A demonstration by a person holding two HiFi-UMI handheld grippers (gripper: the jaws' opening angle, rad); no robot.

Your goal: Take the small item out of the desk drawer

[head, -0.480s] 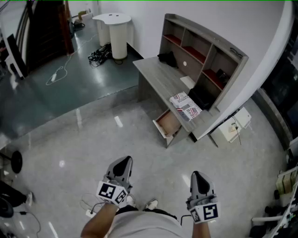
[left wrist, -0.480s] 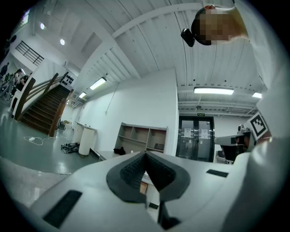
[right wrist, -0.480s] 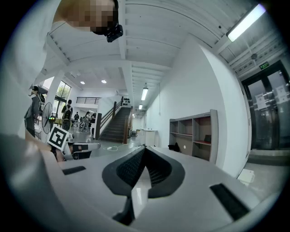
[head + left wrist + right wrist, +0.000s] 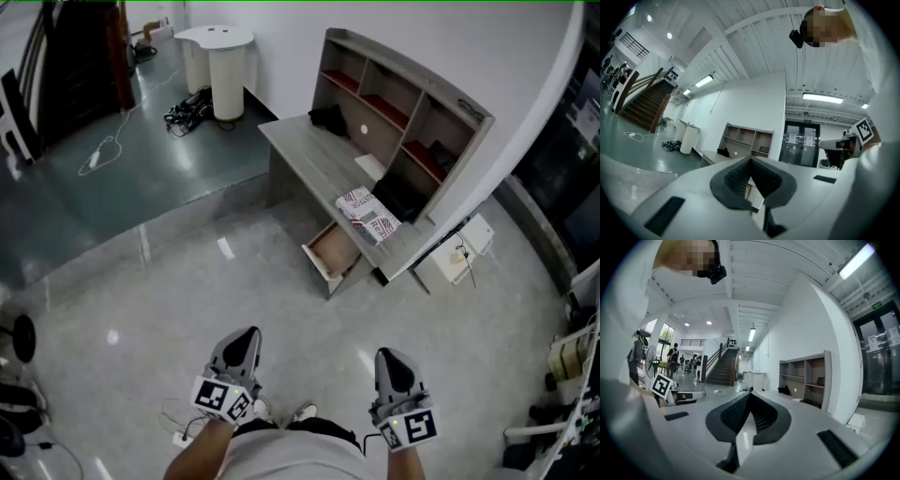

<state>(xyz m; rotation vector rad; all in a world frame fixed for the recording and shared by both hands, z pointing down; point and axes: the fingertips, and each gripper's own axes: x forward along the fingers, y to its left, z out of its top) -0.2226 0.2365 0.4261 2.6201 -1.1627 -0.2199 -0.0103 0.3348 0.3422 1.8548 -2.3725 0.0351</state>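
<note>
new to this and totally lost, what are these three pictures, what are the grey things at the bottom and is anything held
No robot here: a person holds a tool in each hand, the left hand-held gripper and the right hand-held gripper. The top-down picture comes from a camera on the person's head. The other two come from cameras riding on each one, looking along its jaws. Both pairs of jaws are closed with nothing in them. Ahead stands a desk with shelves; its drawer is pulled open, but what's inside is too small to tell. On the desk lie a red-and-white printed packet and a dark bundle.
</note>
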